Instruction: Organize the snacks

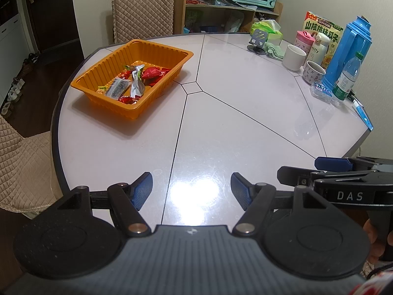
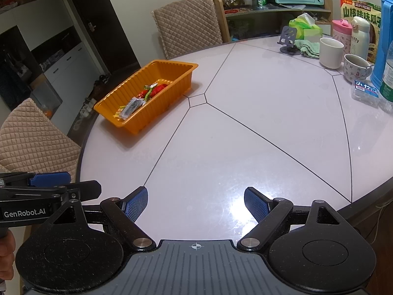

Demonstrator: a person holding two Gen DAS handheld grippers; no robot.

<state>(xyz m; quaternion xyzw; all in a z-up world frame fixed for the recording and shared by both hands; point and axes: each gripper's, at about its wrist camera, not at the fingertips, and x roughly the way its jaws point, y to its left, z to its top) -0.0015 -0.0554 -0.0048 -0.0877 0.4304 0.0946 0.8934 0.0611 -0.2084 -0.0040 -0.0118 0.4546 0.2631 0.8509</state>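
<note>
Jaws: my left gripper (image 1: 192, 191) stands wide apart, blue pads facing each other over bare tabletop, nothing between them. My right gripper (image 2: 196, 204) is likewise spread wide and holds nothing. Each wrist view catches the other gripper at its edge, level with mine, side by side near the close rim of the table.

I take the orange tray (image 1: 98, 72) as landmark. It sits on the round white table (image 1: 245, 113), well beyond both sets of jaws and off to their left, close to the table's left edge. The table's central seam junction lies just beside the tray's right corner.

A quilted chair (image 1: 142, 12) stands behind the tray, past the table's far rim. A second quilted chair (image 2: 32, 135) stands to the tray's left, nearer me.

Far right of the tray, along the table's far right side: blue thermos jug (image 1: 348, 49), sunflower-seed bag (image 1: 323, 28), green tissue pack (image 1: 266, 29), white cup (image 1: 293, 56).

Inside the tray: wrapped snacks (image 1: 132, 81), red, silver and yellow wrappers, lying loose on its floor. No snack on the table near either gripper.
</note>
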